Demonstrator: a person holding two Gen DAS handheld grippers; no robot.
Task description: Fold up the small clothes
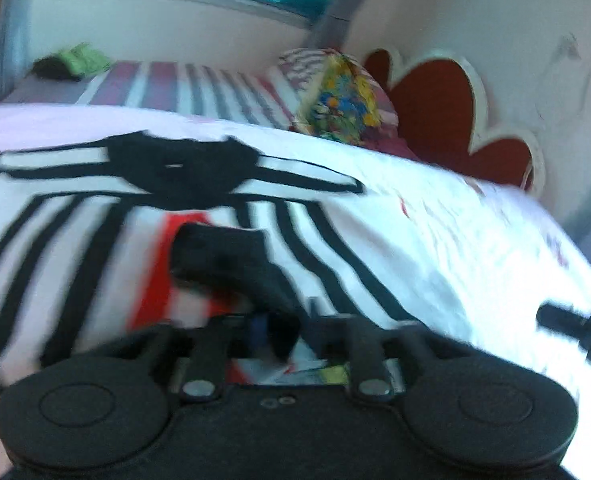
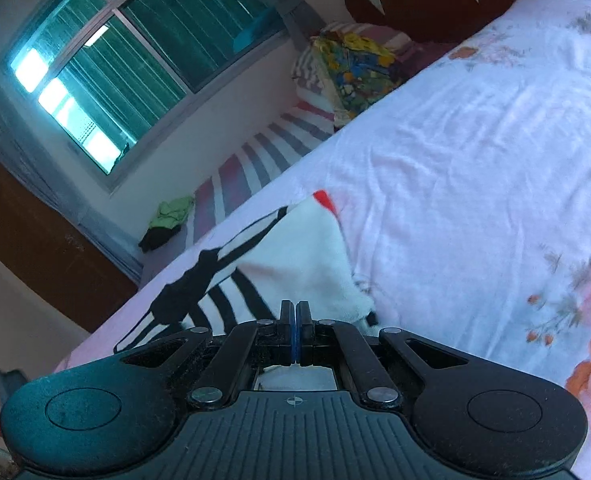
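Left wrist view, left tongs [image 1: 271, 320] part-spread over striped shirt [image 1: 75, 240], right tongs [image 2: 295, 316] pressed together, empty.

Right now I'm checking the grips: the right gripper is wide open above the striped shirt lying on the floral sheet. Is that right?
Not quite. The right gripper is shut, not wide open: the right wrist view shows its two fingers pressed together. The rest holds: it is above the striped shirt, which lies on the floral sheet.
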